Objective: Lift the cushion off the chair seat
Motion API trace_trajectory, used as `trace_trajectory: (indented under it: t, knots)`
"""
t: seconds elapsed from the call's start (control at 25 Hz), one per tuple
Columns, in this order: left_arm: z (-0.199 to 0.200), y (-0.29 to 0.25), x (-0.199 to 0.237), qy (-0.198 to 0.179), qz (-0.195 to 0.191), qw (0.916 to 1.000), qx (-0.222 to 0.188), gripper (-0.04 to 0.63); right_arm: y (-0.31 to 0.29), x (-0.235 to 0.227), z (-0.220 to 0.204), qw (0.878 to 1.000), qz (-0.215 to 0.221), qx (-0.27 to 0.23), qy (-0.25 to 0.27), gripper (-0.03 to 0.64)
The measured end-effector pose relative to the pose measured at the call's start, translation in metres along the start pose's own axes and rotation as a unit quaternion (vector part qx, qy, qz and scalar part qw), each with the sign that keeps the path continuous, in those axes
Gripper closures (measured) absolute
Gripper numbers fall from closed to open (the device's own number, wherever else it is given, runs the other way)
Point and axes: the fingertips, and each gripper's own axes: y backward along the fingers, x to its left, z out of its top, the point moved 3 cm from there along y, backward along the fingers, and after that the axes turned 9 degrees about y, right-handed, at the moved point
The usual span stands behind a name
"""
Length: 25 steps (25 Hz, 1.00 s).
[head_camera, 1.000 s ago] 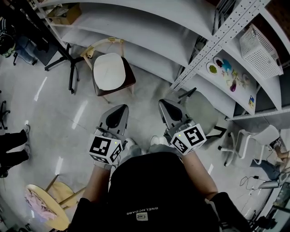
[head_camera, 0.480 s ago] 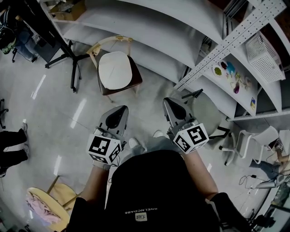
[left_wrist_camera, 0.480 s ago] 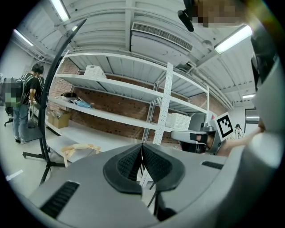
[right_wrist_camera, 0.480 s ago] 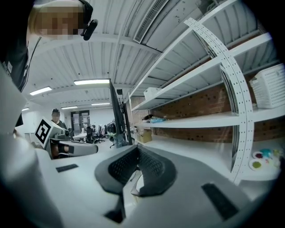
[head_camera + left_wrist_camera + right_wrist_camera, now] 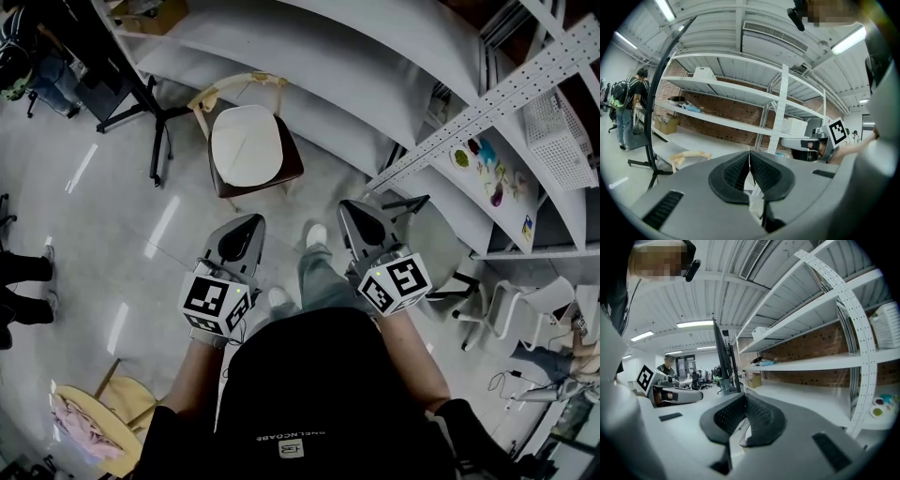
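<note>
A white cushion lies on the dark brown seat of a chair with a pale wooden backrest, standing against the low shelf in the head view. My left gripper and right gripper are held side by side, well short of the chair and above the floor. Both are shut with nothing between the pads. In the left gripper view the shut left gripper points toward the shelving, with the backrest at lower left. The right gripper shows its pads together too.
Long white shelves run behind the chair. A black tripod stand is left of it. A grey office chair stands at right, a round wooden stool with pink cloth at lower left. A person's legs show at far left.
The chair and cushion have drifted lower and closer in the head view as the person steps toward them, one foot forward. Both grippers stay shut and level.
</note>
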Motion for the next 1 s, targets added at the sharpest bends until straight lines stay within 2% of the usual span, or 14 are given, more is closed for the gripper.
trace_trajectory:
  t: [0.52, 1.0]
  knots:
    - [0.012, -0.060, 0.054, 0.028, 0.058, 0.9979, 0.006, 0.581, -0.084, -0.054, -0.006, 0.998, 0.051, 0.025, -0.010, 0.607]
    - [0.038, -0.156, 0.075, 0.038, 0.119, 0.9921, 0.014, 0.581, -0.156, -0.150, -0.003, 0.994, 0.106, 0.032, -0.021, 0.606]
